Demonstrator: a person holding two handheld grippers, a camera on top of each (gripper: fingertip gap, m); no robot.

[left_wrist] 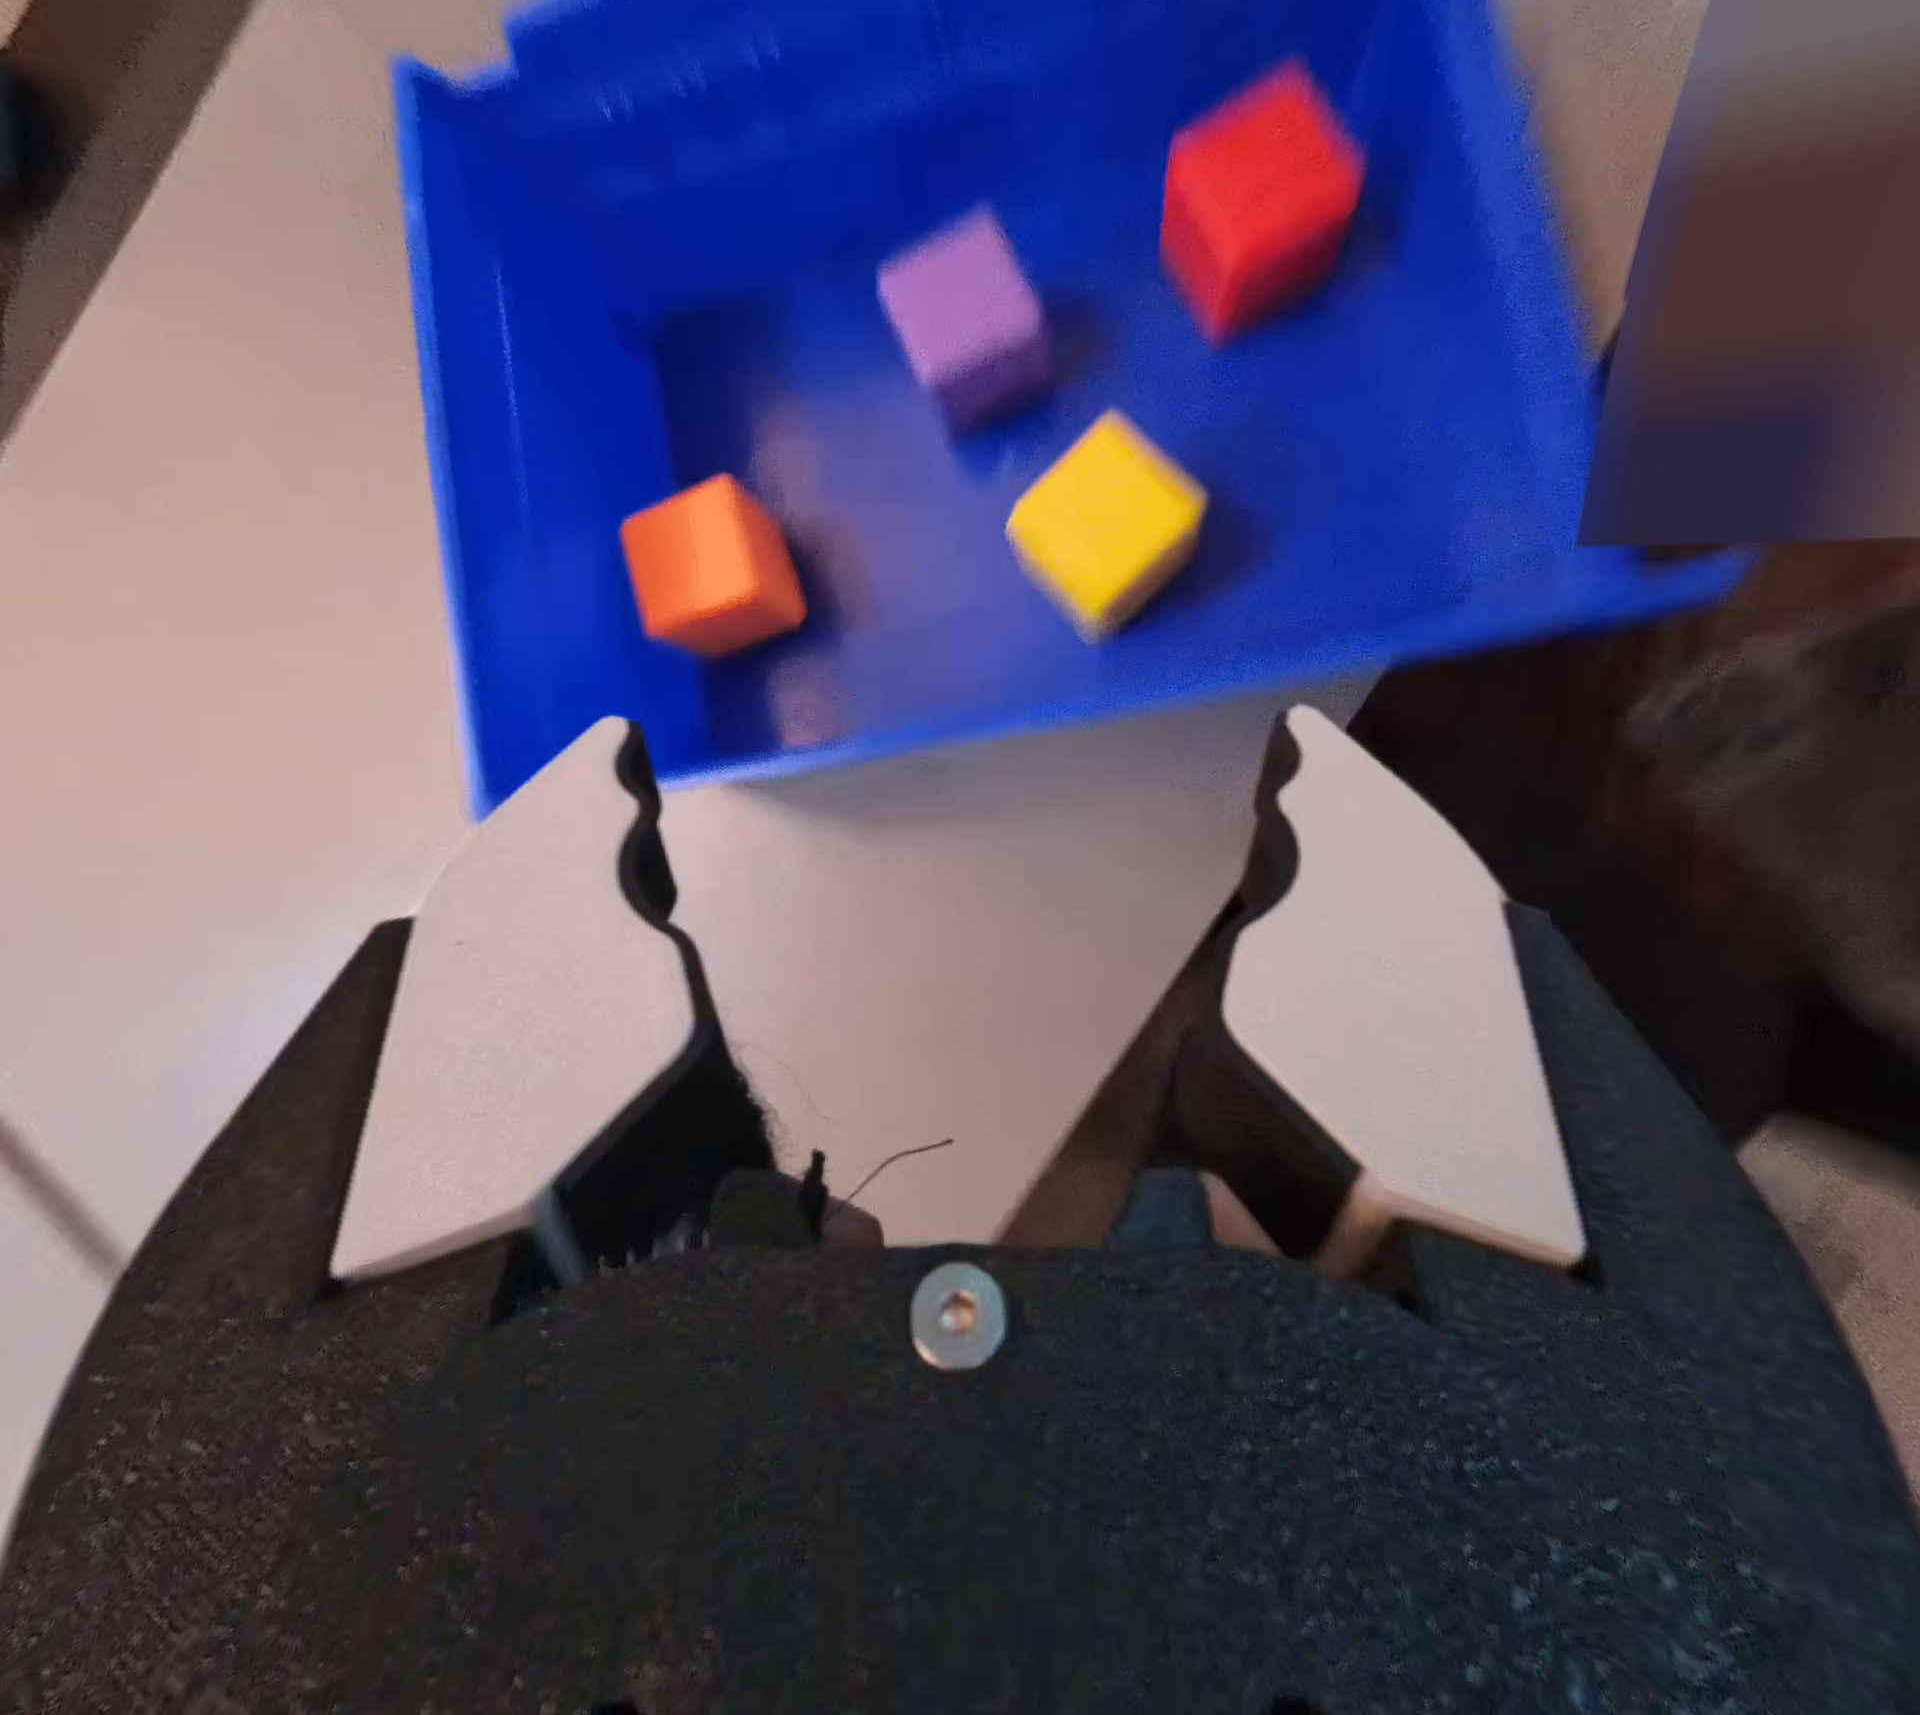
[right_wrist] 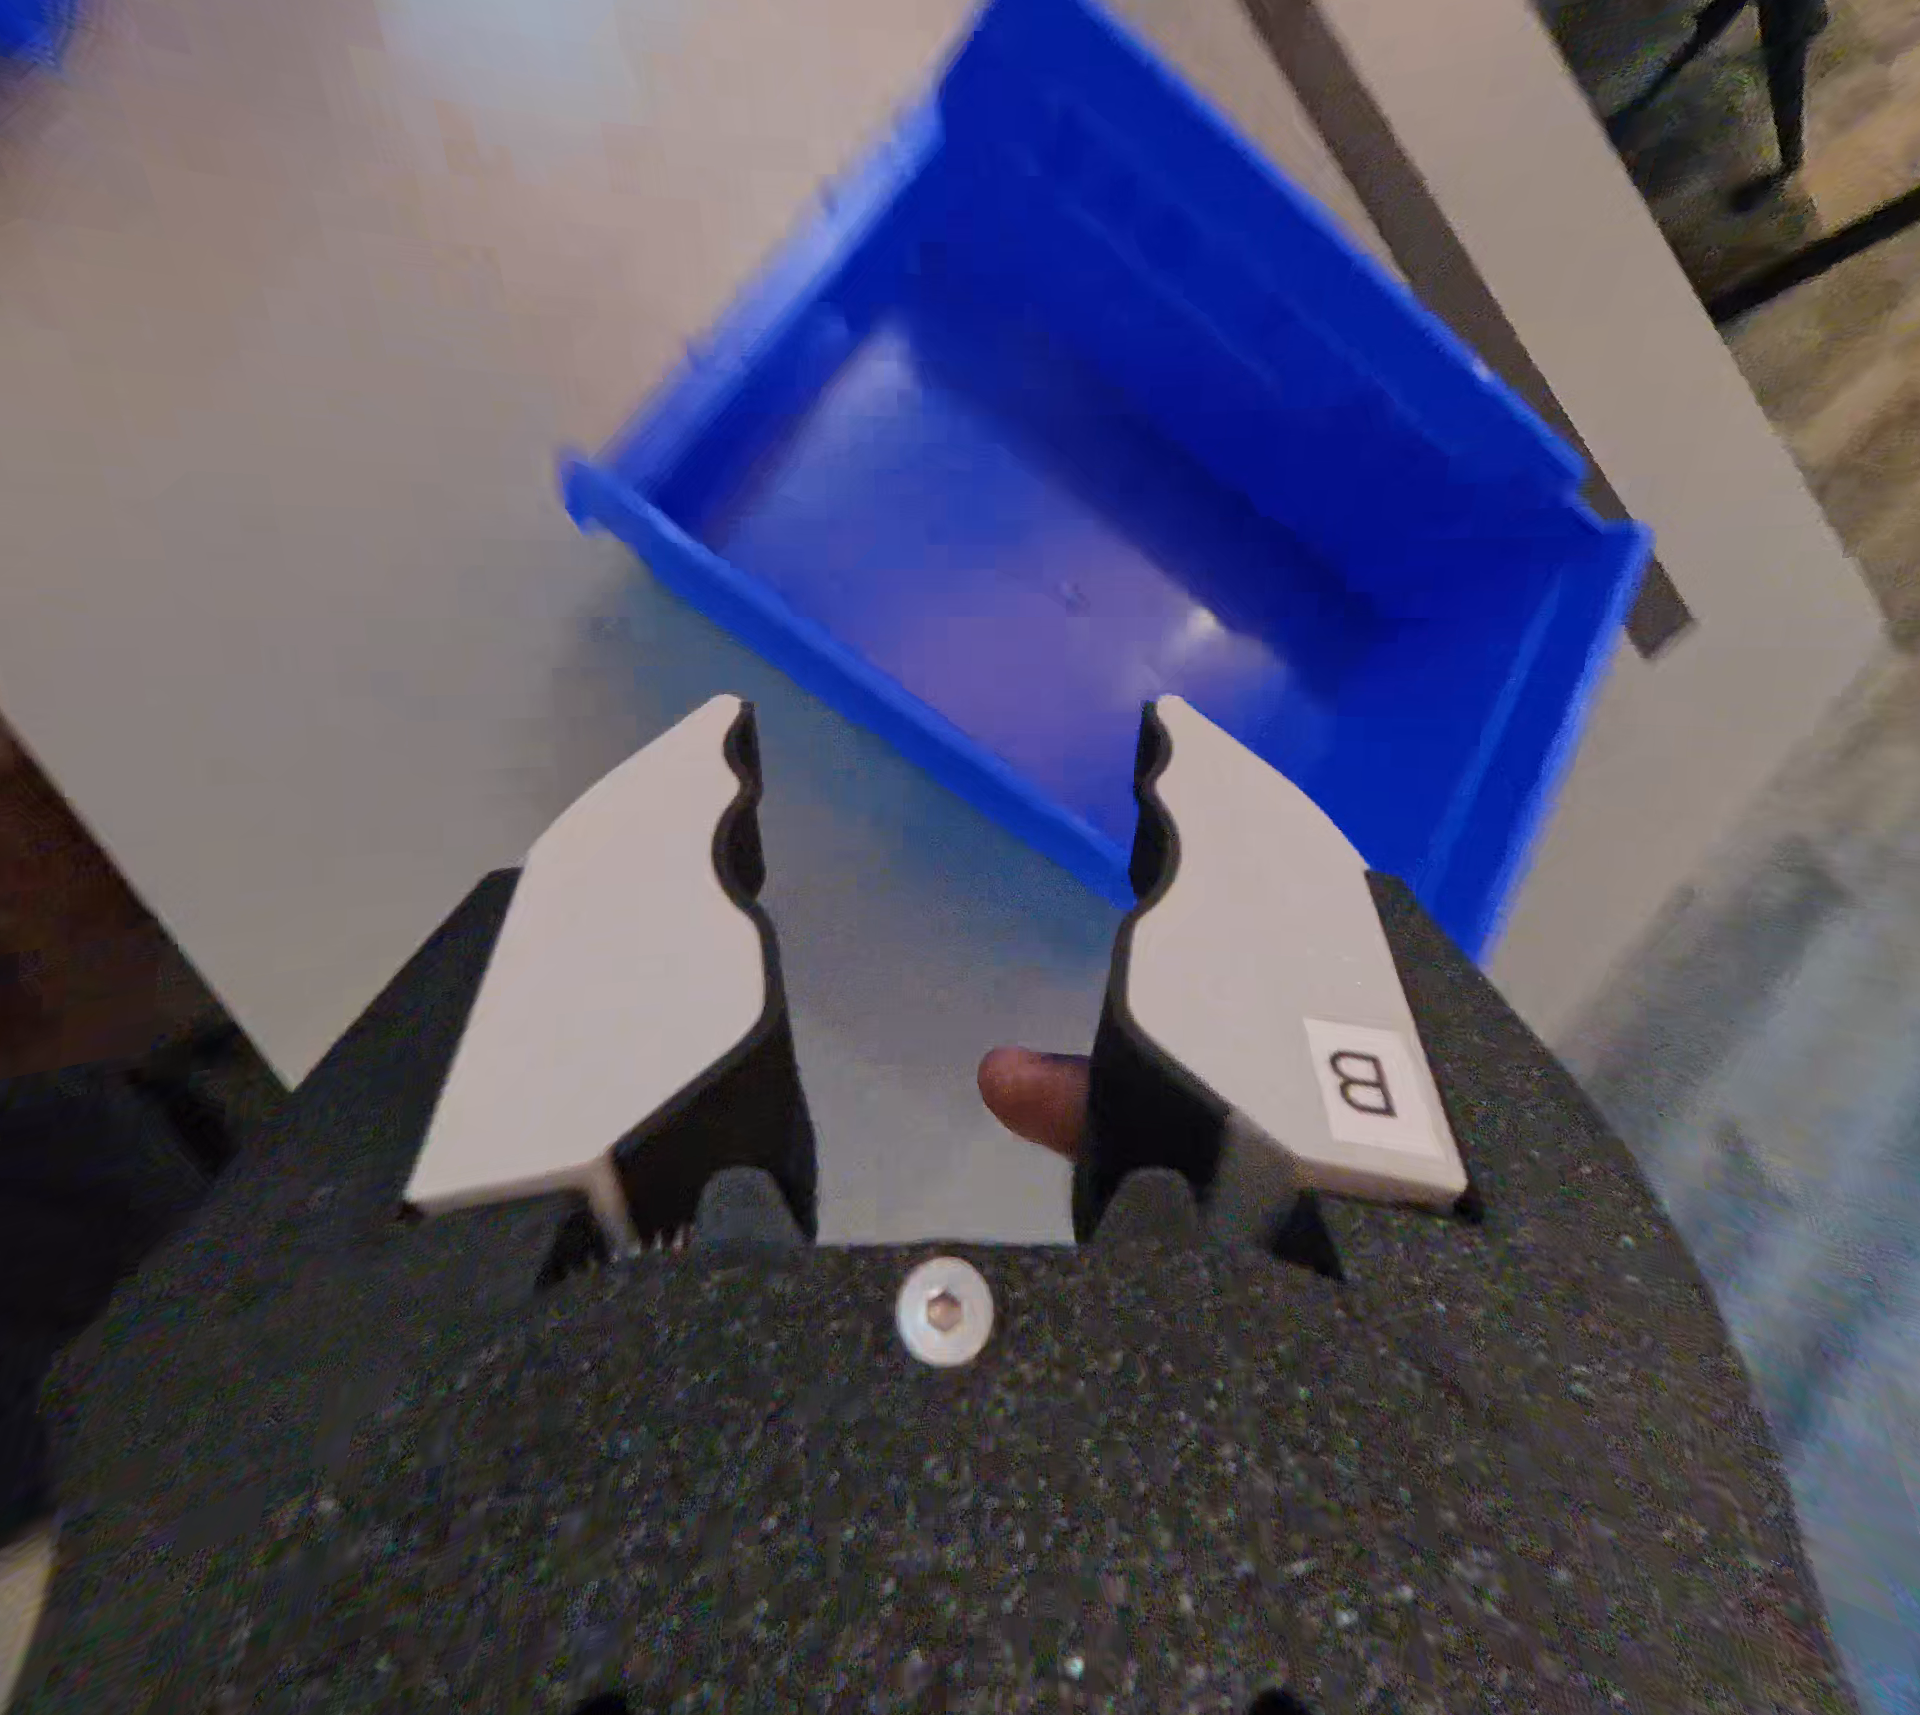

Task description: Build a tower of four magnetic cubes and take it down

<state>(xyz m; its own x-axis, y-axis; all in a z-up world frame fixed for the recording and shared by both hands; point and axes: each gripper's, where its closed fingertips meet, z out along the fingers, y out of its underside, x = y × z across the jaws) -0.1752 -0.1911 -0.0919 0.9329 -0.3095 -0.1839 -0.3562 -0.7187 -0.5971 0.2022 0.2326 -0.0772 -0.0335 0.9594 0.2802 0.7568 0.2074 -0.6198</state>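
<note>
Hovering above a pale grey tabletop [left_wrist: 260, 626], the left hand-held gripper [left_wrist: 956, 751] has its white fingers spread wide apart with nothing between them. Just beyond its tips sits a blue plastic bin [left_wrist: 540, 439] holding four separate cubes: orange [left_wrist: 712, 564], yellow [left_wrist: 1107, 517], purple [left_wrist: 961, 309] and red [left_wrist: 1257, 195]. The right hand-held gripper [right_wrist: 940, 730] is also apart and bare, poised at the near rim of a second blue plastic bin [right_wrist: 1507, 730].

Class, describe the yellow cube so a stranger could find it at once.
Find the blue bin holding four cubes. The yellow cube sits nearest the bin's low front edge, right of the orange cube. It is the only yellow one.
</note>
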